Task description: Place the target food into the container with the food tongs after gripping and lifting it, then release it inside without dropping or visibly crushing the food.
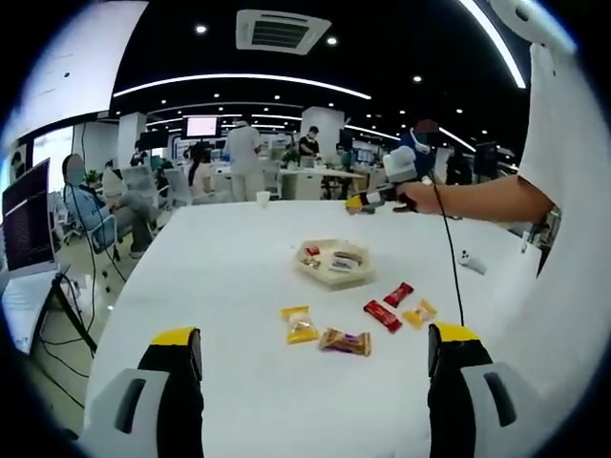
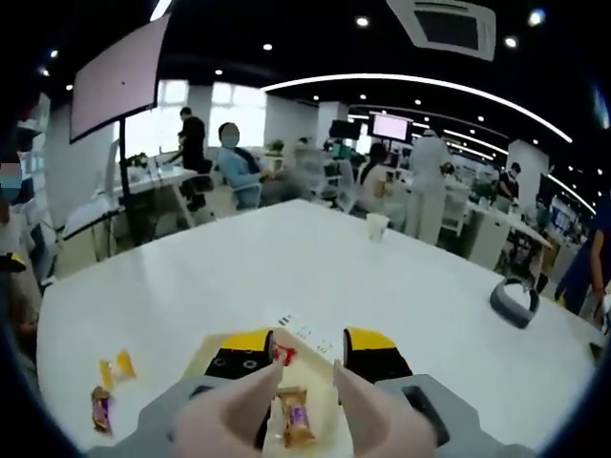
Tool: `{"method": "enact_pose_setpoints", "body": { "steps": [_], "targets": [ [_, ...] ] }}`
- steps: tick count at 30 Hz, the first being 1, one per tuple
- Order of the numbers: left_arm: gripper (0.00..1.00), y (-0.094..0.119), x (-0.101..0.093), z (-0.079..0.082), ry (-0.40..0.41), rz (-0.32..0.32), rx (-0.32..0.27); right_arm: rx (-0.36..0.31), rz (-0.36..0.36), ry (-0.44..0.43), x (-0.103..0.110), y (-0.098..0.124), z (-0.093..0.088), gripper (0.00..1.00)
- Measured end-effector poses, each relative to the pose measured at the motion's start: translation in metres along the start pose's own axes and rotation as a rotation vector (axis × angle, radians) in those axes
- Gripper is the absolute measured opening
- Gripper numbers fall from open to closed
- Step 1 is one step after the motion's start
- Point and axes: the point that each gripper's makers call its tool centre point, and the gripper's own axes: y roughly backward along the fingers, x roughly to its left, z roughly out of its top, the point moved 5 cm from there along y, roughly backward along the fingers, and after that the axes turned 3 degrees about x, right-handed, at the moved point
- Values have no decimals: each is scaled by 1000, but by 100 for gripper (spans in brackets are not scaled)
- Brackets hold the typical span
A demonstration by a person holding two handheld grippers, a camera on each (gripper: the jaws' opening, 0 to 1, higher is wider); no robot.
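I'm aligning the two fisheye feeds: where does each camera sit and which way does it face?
Left gripper view: rides the left gripper, low over the white table, facing the snacks, the tray and the right gripper on the person's arm.
Right gripper view: rides the right gripper, above the tray, facing the office.
Shared: table, tray, paper cup.

Bare table (image 1: 239,258) left of tray (image 1: 334,262); loose snacks (image 1: 346,341) lie betw. left claw (image 1: 315,358) & tray.
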Motion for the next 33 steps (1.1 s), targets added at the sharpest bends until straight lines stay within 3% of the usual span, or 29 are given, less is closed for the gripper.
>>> {"method": "enact_pose_setpoints", "body": {
  "steps": [10, 12, 17, 23, 29, 31, 33],
  "targets": [
    [99, 5, 2, -2, 3, 18, 1, -42, -19, 4, -9, -1, 14, 29],
    [99, 7, 3, -2, -1, 27, 2, -59, -52, 19, -14, 0, 20, 29],
    [99, 7, 3, 2, 10, 27, -9, -84, -69, -63, -22, -1, 19, 29],
    [99, 5, 1, 3, 1, 22, -7, -75, -94, -22, -25, 7, 19, 29],
    [99, 11, -10, 2, -7, 15, -18, -84, -61, -32, -11, 28, 14, 29],
    [99, 17, -19, -3, -12, 12, -13, -71, -35, -25, 5, 41, 6, 29],
    [99, 19, -22, -6, -16, 14, -7, -87, 4, -77, 20, 55, -3, 29]
  ]
}}
